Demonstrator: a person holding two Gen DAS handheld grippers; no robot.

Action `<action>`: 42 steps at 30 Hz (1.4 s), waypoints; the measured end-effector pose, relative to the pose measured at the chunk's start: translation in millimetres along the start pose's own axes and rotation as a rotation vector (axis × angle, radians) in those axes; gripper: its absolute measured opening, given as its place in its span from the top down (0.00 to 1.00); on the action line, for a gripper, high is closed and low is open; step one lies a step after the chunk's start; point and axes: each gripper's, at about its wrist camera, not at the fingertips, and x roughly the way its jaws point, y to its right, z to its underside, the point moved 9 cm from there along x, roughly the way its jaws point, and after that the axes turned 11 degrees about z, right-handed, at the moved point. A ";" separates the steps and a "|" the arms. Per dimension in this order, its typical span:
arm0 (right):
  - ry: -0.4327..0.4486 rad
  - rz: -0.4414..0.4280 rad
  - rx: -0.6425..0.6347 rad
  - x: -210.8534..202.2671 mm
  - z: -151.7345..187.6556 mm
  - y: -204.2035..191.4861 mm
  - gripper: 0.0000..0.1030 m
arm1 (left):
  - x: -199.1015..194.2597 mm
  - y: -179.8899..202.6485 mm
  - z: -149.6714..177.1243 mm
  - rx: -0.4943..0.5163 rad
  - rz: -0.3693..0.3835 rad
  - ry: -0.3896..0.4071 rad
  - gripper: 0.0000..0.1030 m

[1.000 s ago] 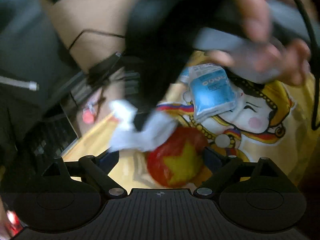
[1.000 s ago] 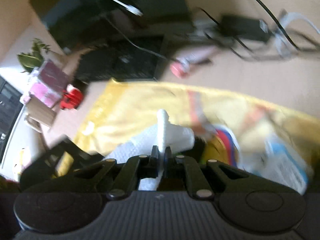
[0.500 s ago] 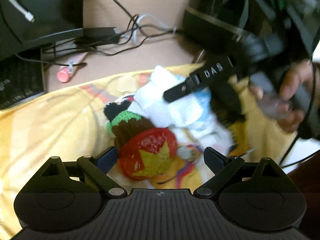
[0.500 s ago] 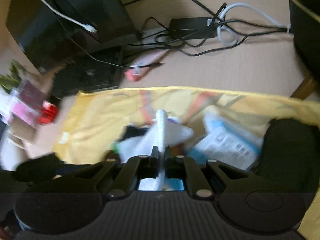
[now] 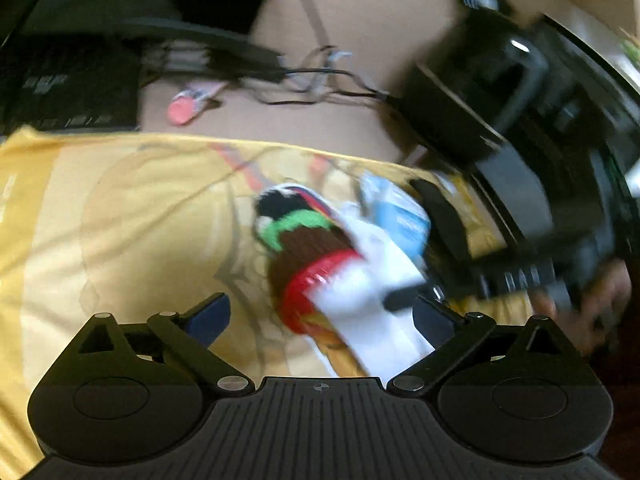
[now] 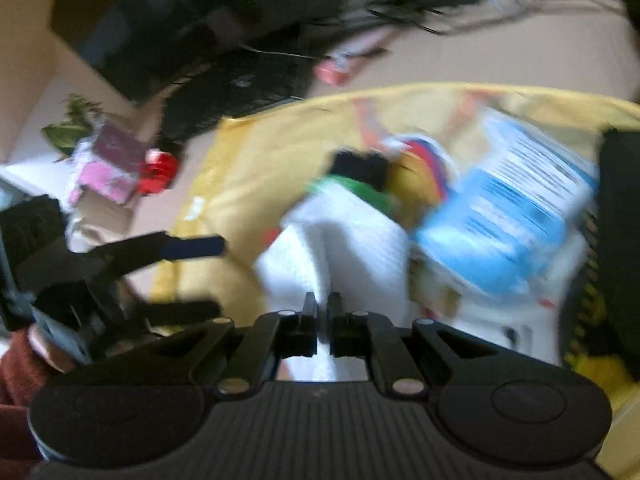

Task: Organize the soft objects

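Your right tool [image 6: 322, 322] is clamped on a white cloth [image 6: 352, 248]; the cloth runs up from between the pinched fingers and spreads forward over the yellow printed sheet [image 6: 256, 148]. Seen from your left wrist, the same white cloth [image 5: 372, 292] hangs low and right, with the right tool [image 5: 404, 300] reaching in from the right and your hand [image 5: 592, 304] behind it.

Your left tool [image 5: 324, 320] is opening, its fingers wide apart; the knitted toy [image 5: 308, 248] and the cloth's lower edge lie in the span between them, and neither finger [image 5: 210, 316] presses on either.

Items on the sheet:
- Knitted toy: black top, green band, brown body, red rim; lies tilted, partly under the white cloth.
- Blue and white packet [image 6: 516, 216]: just right of the cloth, touching or overlapping it; too blurred to tell which.
- White cloth: soft, folded, finely textured.

Edges and room: the yellow sheet [image 5: 120, 216] is bare across its left half. Its far edge meets the bare table [image 5: 360, 40], where a pink tube [image 5: 192, 104], tangled cables [image 5: 316, 80] and a dark keyboard [image 5: 68, 84] sit. A dark bulky object [image 5: 520, 92] crowds the right side.
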 end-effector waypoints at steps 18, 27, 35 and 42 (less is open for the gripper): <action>0.197 0.142 0.126 -42.6 -31.6 62.8 0.95 | 64.9 0.1 -22.8 0.082 -0.292 -0.069 0.31; 0.224 0.087 0.084 -41.2 -68.2 43.1 0.95 | 43.3 -3.4 -32.2 0.737 -0.815 -0.168 0.30; 0.240 -0.104 -0.046 -34.1 -103.1 -37.7 0.95 | 73.5 40.0 4.5 0.683 -0.555 -0.173 0.15; 0.123 -0.102 -0.080 7.7 -91.3 -47.8 0.95 | 55.6 57.9 4.0 0.584 -0.392 -0.116 0.09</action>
